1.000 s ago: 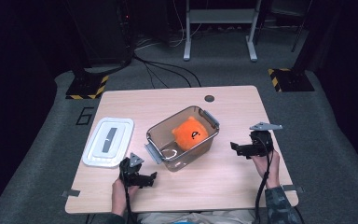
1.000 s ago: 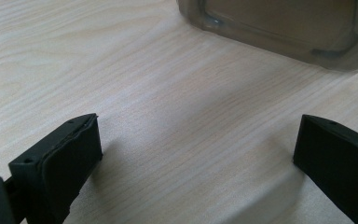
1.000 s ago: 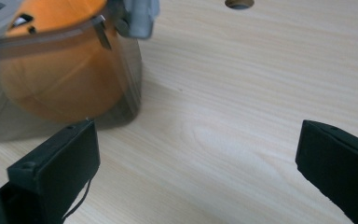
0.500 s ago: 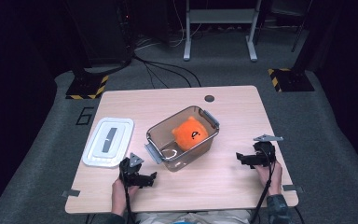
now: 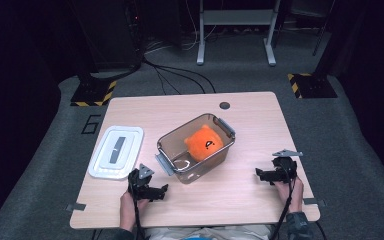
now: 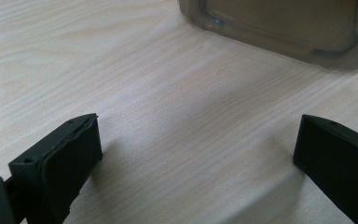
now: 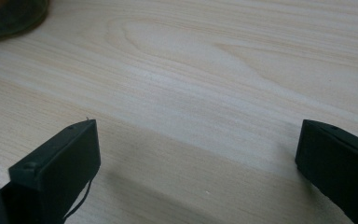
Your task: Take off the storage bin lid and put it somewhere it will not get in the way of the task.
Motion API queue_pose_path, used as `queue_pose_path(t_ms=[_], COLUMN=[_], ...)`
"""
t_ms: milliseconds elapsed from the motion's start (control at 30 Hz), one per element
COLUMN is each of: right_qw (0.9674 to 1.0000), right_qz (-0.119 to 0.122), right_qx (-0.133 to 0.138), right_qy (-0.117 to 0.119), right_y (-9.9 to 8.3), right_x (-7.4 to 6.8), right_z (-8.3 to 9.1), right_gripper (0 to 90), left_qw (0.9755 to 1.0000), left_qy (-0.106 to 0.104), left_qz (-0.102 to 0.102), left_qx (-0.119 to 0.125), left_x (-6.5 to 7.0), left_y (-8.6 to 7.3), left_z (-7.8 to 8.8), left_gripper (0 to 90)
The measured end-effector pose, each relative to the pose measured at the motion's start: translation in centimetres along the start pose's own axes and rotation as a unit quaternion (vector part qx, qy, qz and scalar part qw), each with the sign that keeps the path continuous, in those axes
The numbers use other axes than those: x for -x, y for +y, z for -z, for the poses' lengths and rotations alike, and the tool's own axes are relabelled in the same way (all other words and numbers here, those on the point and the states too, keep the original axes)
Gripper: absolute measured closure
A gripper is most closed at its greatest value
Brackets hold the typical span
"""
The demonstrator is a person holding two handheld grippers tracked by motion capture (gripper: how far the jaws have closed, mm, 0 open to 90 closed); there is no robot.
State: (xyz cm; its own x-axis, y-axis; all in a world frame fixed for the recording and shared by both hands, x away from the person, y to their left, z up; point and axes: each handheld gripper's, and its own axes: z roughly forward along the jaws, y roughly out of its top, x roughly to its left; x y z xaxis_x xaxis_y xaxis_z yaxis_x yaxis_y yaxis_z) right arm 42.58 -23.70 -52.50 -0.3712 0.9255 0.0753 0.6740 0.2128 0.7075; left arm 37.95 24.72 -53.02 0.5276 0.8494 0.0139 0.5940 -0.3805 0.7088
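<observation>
Clear bin [image 5: 196, 148] between left tool [image 5: 156, 191], right tool [image 5: 261, 175].

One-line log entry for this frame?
left gripper: open, empty | right gripper: open, empty | orange plush toy: inside clear plastic box | white lid: on table, left of box

A light wooden table [image 5: 250, 195] stands on grey carpet [image 5: 350, 125], a small dark round grommet [image 5: 224, 105] set near its far edge. Beyond it, black cables [image 5: 172, 72] trail across the floor between two yellow-and-black striped stand bases [image 5: 94, 92] and a grey metal frame [image 5: 235, 20].
</observation>
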Motion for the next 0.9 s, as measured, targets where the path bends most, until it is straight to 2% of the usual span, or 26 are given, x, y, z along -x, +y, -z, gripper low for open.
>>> queue_pose_path(t_ms=[333,733,900], right_qw=[0.9994,0.9998,0.9997], right_qz=[0.020,0.011,0.016], right_qx=[-0.004,0.003,0.001], right_qy=[-0.028,-0.016,-0.021], right_y=[-0.13,-0.13,-0.13], right_x=[-0.81,-0.50,-0.61], right_z=[-0.31,-0.23,-0.29], right_gripper=[0.0,0.0,0.0], left_qw=[1.0000,1.0000,1.0000], left_qy=[0.003,0.003,0.003], left_qz=[0.007,0.002,0.003], left_qx=[0.004,0.001,0.000], left_x=[0.02,-0.08,-0.08], left_y=[-0.04,-0.02,-0.04], left_z=[-0.03,0.03,0.04], left_gripper=[0.8,1.2,1.2])
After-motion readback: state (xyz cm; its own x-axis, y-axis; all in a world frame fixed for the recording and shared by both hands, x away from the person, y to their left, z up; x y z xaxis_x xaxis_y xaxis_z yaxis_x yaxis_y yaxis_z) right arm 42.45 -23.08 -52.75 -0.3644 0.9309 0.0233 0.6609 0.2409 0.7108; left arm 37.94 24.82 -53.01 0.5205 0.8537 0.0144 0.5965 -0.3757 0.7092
